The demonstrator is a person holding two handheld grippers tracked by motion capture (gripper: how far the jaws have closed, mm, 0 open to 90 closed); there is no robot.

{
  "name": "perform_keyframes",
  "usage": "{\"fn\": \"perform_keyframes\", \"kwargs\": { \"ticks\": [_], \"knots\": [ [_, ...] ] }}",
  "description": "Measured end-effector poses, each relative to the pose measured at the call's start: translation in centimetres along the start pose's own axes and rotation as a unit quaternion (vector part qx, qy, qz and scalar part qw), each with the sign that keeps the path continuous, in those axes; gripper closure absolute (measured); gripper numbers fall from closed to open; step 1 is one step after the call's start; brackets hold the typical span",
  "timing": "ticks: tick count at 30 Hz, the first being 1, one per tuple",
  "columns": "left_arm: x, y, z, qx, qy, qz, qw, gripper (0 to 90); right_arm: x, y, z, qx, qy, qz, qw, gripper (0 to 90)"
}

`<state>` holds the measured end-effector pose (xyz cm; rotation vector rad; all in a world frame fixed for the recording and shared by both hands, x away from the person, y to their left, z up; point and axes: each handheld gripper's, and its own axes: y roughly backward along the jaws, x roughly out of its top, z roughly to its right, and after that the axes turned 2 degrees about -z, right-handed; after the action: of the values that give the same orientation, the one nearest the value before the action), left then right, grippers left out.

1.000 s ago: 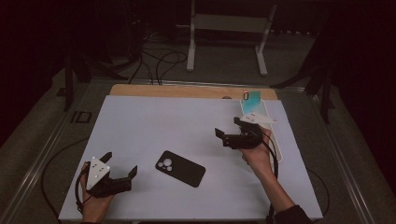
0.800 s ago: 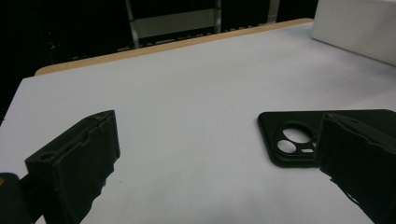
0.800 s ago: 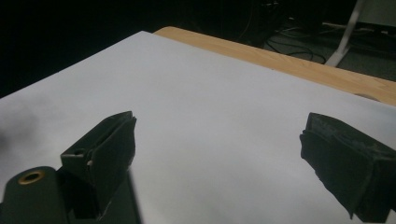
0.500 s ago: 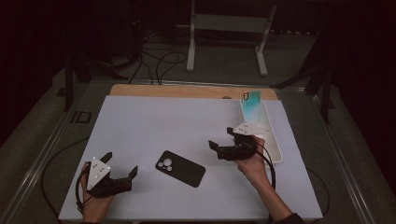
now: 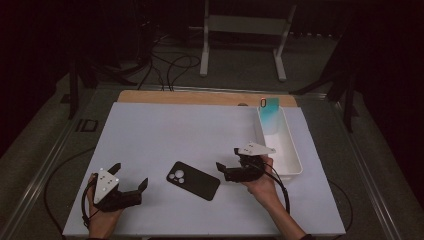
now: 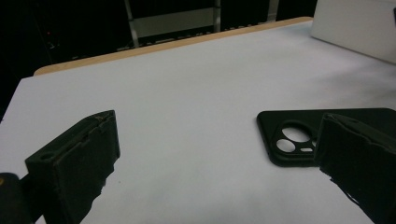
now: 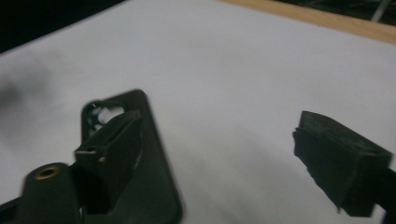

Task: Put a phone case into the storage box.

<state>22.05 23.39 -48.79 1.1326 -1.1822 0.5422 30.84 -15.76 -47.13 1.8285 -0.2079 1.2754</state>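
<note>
A black phone case [image 5: 192, 180] lies flat, camera cutout to the left, on the white mat [image 5: 190, 130] near the front. My left gripper [image 5: 131, 176] rests open at the front left, a short gap left of the case. In the left gripper view the case [image 6: 299, 135] lies just beyond the right jaw of that gripper [image 6: 219, 126]. My right gripper [image 5: 228, 159] is open just right of the case, jaws pointing left at it. In the right gripper view the case [image 7: 159, 163] lies under the left jaw of the open gripper [image 7: 219, 121], which holds nothing.
A white rectangular tray [image 5: 292, 150] stands at the mat's right edge, close behind the right hand, with a teal phone-like object [image 5: 270, 111] upright at its far end. Its white wall [image 6: 355, 28] appears in the left gripper view. A wooden strip [image 5: 200, 97] borders the far edge.
My right gripper has moved from over the tray down and left toward the phone case. The left gripper and the case have stayed put.
</note>
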Motion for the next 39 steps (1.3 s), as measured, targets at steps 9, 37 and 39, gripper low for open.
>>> {"fn": "perform_keyframes", "kwargs": {
  "ticks": [9, 37, 39],
  "knots": [
    [0.0, 0.1, 0.0, 0.000, 0.001, 0.000, 1.0000, 0.7, -0.8, -1.9, -0.9, -0.007, 0.035, -0.052, 0.9980, 81.2],
    [0.0, 0.1, 0.0, 0.001, 0.001, 0.001, 1.0000, 0.7, -2.9, -4.3, -3.4, 0.024, 0.099, -0.159, 0.9820, 90.0],
    [0.0, 0.1, 0.0, 0.001, 0.001, 0.001, 1.0000, 0.7, -2.8, -4.3, -3.4, 0.026, 0.094, -0.158, 0.9827, 89.3]
  ]
}}
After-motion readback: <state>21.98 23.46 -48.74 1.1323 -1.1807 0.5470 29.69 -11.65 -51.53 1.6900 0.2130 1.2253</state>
